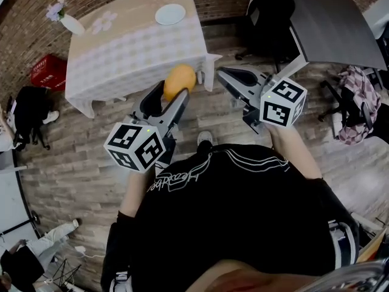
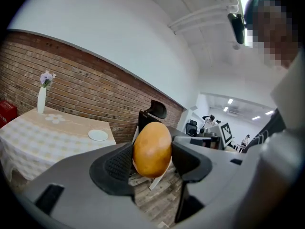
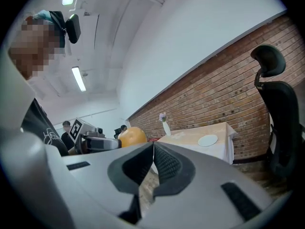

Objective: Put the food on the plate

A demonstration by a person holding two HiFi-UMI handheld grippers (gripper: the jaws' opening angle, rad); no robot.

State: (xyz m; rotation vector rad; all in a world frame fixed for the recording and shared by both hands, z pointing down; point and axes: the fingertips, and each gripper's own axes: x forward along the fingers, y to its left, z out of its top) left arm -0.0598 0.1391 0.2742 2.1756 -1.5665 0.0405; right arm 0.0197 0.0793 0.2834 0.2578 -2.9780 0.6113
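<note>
An orange-yellow, egg-shaped piece of food (image 1: 180, 80) hangs above the wooden floor, and my left gripper (image 1: 173, 94) is shut on it; the left gripper view shows the food (image 2: 152, 149) pressed between both pads. The white plate (image 1: 170, 14) lies on the far side of a cloth-covered table (image 1: 134, 47), also seen small in the left gripper view as the plate (image 2: 98, 135) and in the right gripper view as the plate (image 3: 208, 140). My right gripper (image 1: 226, 78) is held beside the left one, shut with nothing in it, its pads (image 3: 153, 163) meeting.
A white vase with flowers (image 1: 64, 20) stands at the table's left corner. A black office chair (image 1: 270, 17) and a grey desk (image 1: 337, 23) are at the right. A red crate (image 1: 48, 72) and a black bag (image 1: 30, 111) lie on the floor at the left.
</note>
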